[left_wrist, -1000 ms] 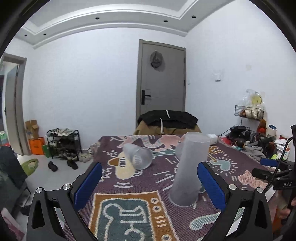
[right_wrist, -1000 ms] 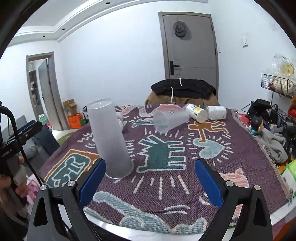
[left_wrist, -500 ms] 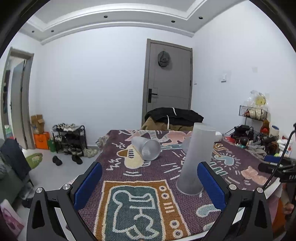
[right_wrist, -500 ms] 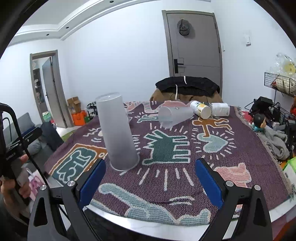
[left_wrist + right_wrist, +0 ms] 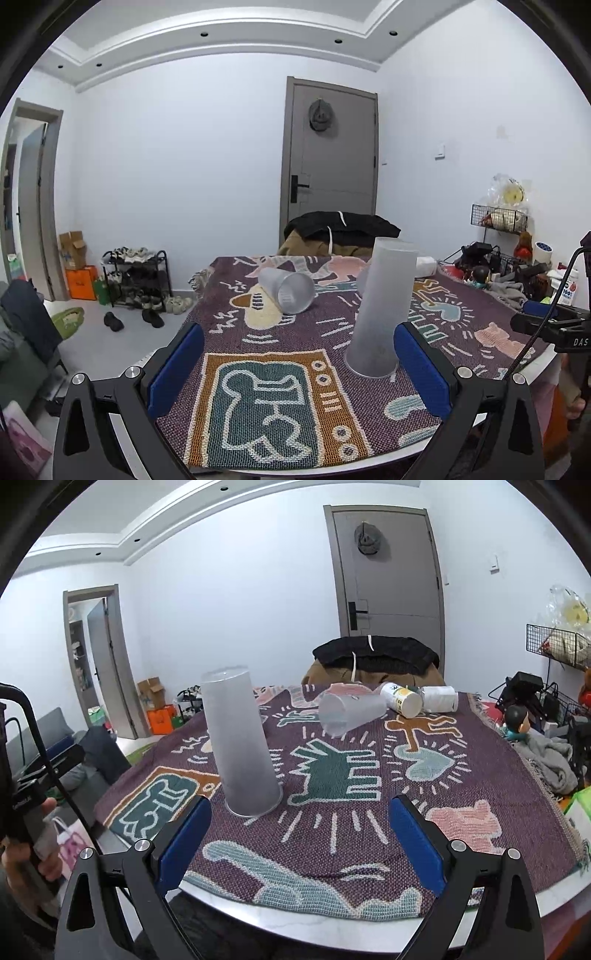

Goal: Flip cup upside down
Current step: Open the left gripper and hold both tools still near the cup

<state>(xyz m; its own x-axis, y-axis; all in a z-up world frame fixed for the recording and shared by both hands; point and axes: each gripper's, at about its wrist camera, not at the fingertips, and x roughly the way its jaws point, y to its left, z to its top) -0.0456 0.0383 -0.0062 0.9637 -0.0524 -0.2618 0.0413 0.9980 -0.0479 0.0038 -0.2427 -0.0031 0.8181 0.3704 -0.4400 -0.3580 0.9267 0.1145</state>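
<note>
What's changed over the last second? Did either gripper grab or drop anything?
Both grippers have pulled back from the table: the tall frosted cup, mouth down on the patterned cloth, sat nearer each camera a second ago. The left gripper and right gripper remain open and empty. The cups lying on their sides have not moved.

White letters "DAS" stand on the black handle of the right gripper [image 5: 570, 341], seen at 3 o'clock in the left wrist view; whatever follows them is cut off. Just above it, at about 2 o'clock, a white bottle [image 5: 565, 291] carries "100" in blue with small print below too fine to read. The label on the can [image 5: 400, 699] lying on the counter cannot be read
</note>
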